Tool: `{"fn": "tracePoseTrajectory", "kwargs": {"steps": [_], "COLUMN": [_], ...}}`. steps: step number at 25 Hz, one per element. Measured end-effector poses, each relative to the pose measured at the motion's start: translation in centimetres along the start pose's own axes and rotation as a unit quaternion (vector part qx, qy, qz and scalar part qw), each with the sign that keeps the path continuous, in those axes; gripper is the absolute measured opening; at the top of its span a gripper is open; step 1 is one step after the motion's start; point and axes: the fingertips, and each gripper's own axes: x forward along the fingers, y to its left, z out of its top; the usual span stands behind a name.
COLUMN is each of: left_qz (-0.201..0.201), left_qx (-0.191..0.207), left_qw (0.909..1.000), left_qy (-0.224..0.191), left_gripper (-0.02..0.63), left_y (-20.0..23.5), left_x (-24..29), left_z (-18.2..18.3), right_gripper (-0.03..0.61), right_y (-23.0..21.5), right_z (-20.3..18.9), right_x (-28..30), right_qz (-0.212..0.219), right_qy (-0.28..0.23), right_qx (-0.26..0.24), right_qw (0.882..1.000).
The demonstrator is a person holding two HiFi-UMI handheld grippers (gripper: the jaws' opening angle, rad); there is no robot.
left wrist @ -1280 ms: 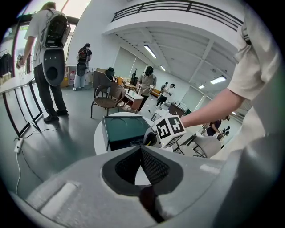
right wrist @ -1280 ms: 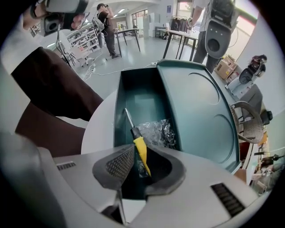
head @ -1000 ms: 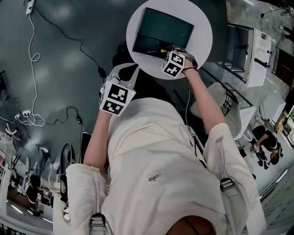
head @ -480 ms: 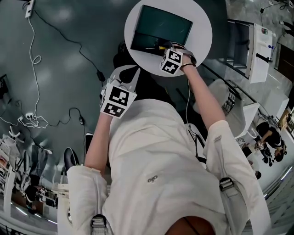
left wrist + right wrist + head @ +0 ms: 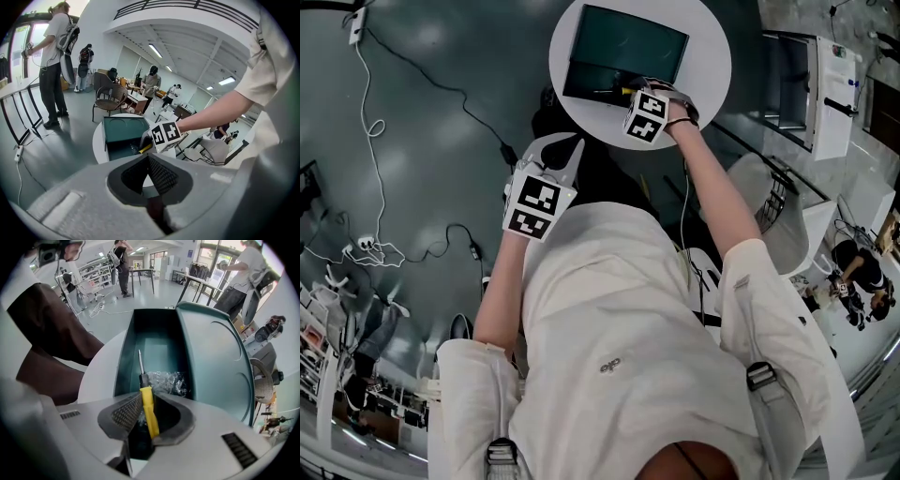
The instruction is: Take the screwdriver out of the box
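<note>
The right gripper [image 5: 149, 422] is clamping the screwdriver [image 5: 148, 404] mid-handle, the best spot on a tool that looks light, stiff and maybe slick, its tip pointing twelve o'clock over the open box [image 5: 157, 345], while the left gripper [image 5: 148, 161] is hanging closed, empty.

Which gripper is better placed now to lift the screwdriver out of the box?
Right. The right gripper holds the screwdriver between its jaws at the box; the left gripper is away from the table.
</note>
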Motion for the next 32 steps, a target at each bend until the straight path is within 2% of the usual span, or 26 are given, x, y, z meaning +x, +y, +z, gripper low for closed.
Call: {"fn": "tracePoseTrajectory", "kwargs": {"steps": [4, 10, 17, 20, 23, 27, 30, 32], "left_qz": [-0.009, -0.019, -0.015, -0.014, -0.013, -0.017, -0.023, -0.030], "left_qx": [0.006, 0.016, 0.015, 0.010, 0.012, 0.014, 0.015, 0.013], "left_qw": [0.9999, 0.9997, 0.9998, 0.9998, 0.9998, 0.9998, 0.9996, 0.9995], "left_qy": [0.005, 0.004, 0.004, 0.005, 0.003, 0.002, 0.000, -0.005], "left_gripper": [0.009, 0.009, 0.009, 0.009, 0.009, 0.009, 0.009, 0.009], "left_y": [-0.8, -2.5, -1.8, -1.8, -2.3, -2.8, -3.2, -3.7], "left_x": [0.5, 1.0, 0.2, 0.4, 0.7, 1.1, 1.4, 1.7], "left_z": [-0.3, 0.0, -0.3, -0.3, 0.4, 1.4, 2.2, 2.9], "right_gripper": [0.084, 0.078, 0.071, 0.071, 0.071, 0.071, 0.071, 0.071], "right_y": [-0.3, 0.5, 1.0, 1.4, 1.4, 0.7, -0.3, -1.0], "right_z": [0.5, 0.1, 0.8, 0.8, 0.7, 0.9, 0.7, 0.4], "right_x": [-0.2, -0.3, -1.3, -2.0, -3.4, -6.0, -8.4, -10.4], "right_qz": [0.000, 0.018, 0.016, 0.018, 0.017, 0.010, 0.003, 0.001], "right_qy": [0.000, -0.020, -0.060, -0.077, -0.108, -0.173, -0.231, -0.274], "right_qx": [0.037, 0.130, 0.168, 0.167, 0.184, 0.235, 0.294, 0.335], "right_qw": [0.999, 0.991, 0.984, 0.983, 0.977, 0.956, 0.928, 0.902]}}
